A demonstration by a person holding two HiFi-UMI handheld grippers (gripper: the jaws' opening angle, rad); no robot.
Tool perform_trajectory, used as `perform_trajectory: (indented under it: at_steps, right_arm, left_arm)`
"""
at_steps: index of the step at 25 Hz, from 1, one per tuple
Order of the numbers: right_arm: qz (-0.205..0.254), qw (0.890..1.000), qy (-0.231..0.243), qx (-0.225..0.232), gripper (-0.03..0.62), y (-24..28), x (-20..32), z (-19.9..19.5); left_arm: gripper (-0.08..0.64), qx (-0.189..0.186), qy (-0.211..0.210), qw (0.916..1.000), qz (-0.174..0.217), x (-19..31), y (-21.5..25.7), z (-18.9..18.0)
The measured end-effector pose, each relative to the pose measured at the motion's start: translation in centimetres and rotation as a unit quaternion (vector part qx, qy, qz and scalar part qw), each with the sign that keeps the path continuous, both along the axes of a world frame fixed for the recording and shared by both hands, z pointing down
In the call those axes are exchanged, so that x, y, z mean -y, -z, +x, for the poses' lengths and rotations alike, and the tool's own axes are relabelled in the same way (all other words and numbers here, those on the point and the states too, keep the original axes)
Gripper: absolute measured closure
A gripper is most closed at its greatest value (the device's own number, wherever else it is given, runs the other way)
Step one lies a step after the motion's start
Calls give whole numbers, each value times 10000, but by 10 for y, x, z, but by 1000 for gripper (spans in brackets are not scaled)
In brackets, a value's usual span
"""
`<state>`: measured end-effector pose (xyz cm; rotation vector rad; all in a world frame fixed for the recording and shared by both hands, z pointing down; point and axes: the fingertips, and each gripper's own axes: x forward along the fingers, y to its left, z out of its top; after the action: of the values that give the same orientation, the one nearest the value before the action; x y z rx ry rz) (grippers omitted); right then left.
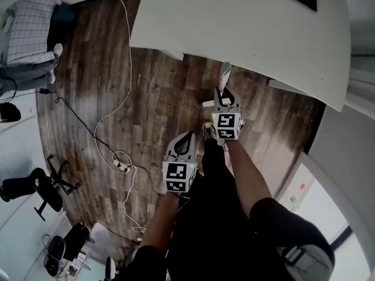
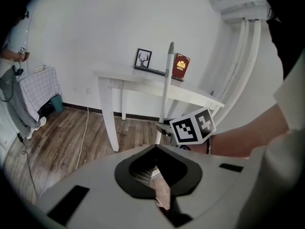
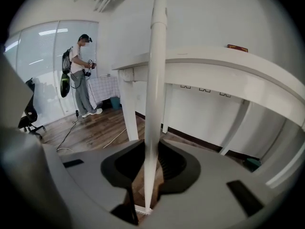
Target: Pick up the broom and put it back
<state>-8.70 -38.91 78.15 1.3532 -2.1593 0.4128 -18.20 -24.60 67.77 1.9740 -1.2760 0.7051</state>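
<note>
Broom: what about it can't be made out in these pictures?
Bristle end: shown nowhere. Head view: the right gripper, shut on the broom handle, covers everything below. Right gripper view: the handle runs behind that gripper's own body. Left gripper view: the right gripper blocks its lower part.
Whether its top leans on the table: head view too small to tell.

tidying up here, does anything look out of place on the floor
A long white cable and a white power strip lie loose across the dark wooden floor, a possible trip hazard. Nothing looks spilled or broken.
</note>
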Motion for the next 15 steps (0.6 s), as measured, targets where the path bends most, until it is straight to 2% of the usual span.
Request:
perform_trajectory:
  at_steps: [3, 8, 11, 15]
  right_arm:
    - [-65, 9999, 108, -56, 492, 3, -15, -1]
    - [-179, 9996, -11, -232, 492, 18, -40, 9]
    - [59, 9997, 1, -226, 492, 39, -49, 8]
    - [590, 9982, -34, -120, 492, 93, -56, -1]
  left_arm:
    - [558, 35, -34, 10000, 56, -8, 4, -2]
    - [558, 19, -178, 9995, 273, -26, 21, -3]
    - [558, 54, -230, 9987, 454, -37, 37, -7]
    - [560, 62, 107, 9970, 761, -41, 60, -24]
